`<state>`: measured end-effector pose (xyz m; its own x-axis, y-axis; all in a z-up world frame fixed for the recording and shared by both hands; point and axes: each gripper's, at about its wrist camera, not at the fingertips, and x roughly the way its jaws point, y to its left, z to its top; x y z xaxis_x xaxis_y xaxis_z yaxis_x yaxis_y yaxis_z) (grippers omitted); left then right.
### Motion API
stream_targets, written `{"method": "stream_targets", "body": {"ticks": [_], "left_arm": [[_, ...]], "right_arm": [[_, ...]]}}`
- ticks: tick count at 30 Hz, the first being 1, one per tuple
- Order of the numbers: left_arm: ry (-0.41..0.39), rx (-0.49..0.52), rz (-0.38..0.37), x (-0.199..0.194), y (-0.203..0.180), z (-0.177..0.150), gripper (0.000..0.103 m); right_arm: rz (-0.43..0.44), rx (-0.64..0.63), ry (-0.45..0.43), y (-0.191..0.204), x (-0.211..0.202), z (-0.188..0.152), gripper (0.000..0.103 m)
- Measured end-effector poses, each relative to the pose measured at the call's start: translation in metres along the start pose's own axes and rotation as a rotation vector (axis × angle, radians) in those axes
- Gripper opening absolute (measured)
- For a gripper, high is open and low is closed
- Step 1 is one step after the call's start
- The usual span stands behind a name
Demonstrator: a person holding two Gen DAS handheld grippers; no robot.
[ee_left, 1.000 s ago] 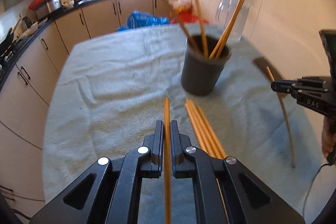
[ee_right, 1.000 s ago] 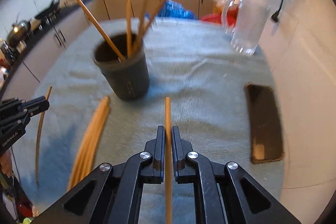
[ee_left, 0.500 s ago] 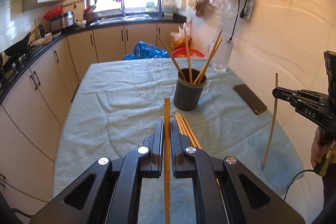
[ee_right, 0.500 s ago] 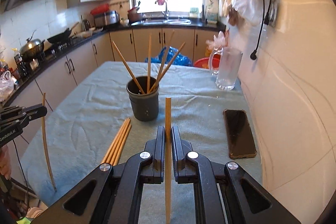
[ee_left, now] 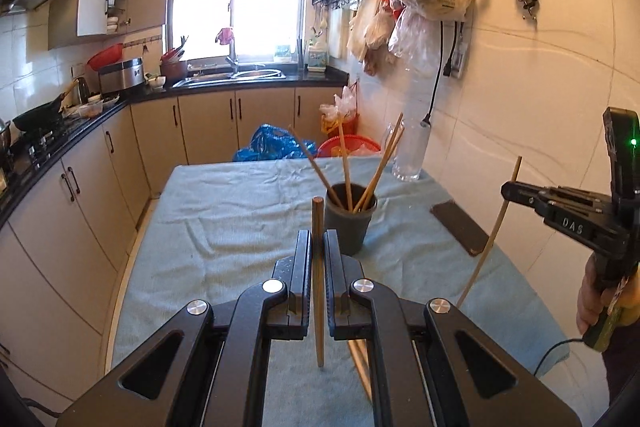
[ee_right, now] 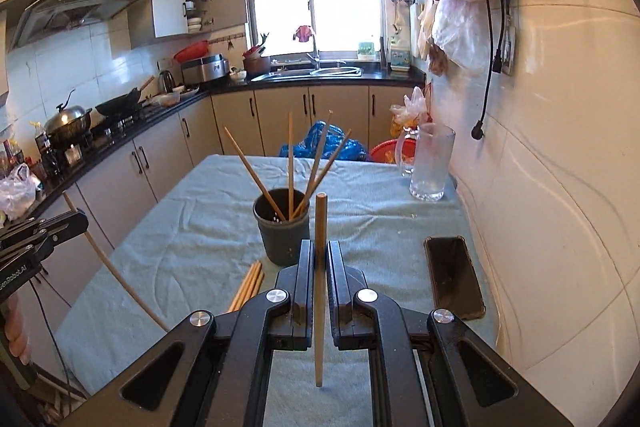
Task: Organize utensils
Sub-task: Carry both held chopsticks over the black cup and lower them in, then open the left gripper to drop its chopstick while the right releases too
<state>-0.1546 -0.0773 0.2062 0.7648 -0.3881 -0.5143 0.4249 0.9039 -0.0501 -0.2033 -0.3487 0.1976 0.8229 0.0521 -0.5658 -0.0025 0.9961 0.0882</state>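
Comparing with the views a second ago, both hand-held grippers are seen raised well clear of the pale blue cloth-covered worktop, the whole kitchen now being in view. The left hand-held gripper is clamped on one light brown wooden chopstick, and the right hand-held gripper is clamped on another wooden chopstick; each stick is held upright between closed jaws. Both pick-ups are judged complete, with carrying to the holder as the step in hand. The dark grey round plastic cup stands upright near mid-worktop, ahead of both grippers, and four chopsticks are leaning in it. A loose bundle of chopsticks is left lying on the cloth just beside the cup. A clear glass jug, apparently empty, stands near the wall.
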Motion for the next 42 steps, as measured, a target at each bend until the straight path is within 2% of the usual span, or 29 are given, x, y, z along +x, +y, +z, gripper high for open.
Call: {"method": "stream_targets", "body": {"ticks": [7,15,19,23,27,32,39,41,42], "left_arm": [[-0.032,-0.010,-0.021,0.021,-0.005,0.053,0.005],[-0.076,-0.050,-0.040,0.057,-0.009,0.119,0.005],[-0.086,-0.075,-0.045,0.084,-0.011,0.148,0.005],[-0.079,-0.059,-0.027,0.112,-0.016,0.164,0.005],[-0.027,-0.072,-0.036,0.148,-0.013,0.165,0.005],[0.067,-0.086,-0.052,0.187,-0.008,0.149,0.005],[0.091,-0.083,-0.052,0.196,-0.004,0.136,0.006],[0.085,-0.082,-0.055,0.192,-0.002,0.135,0.011],[0.080,-0.083,-0.053,0.189,-0.002,0.135,0.013]], "right_arm": [[0.025,0.040,-0.057,0.002,0.009,0.033,0.007],[0.080,0.134,-0.177,-0.004,0.021,0.086,0.007],[0.095,0.184,-0.222,-0.007,0.037,0.109,0.007],[0.095,0.230,-0.232,-0.011,0.063,0.125,0.007],[0.067,0.228,-0.219,-0.012,0.090,0.128,0.007],[0.062,0.225,-0.120,-0.016,0.131,0.117,0.007],[0.056,0.248,-0.038,-0.027,0.163,0.100,0.008],[0.062,0.270,-0.031,-0.034,0.166,0.098,0.014],[0.060,0.271,-0.030,-0.035,0.166,0.098,0.025]]}}
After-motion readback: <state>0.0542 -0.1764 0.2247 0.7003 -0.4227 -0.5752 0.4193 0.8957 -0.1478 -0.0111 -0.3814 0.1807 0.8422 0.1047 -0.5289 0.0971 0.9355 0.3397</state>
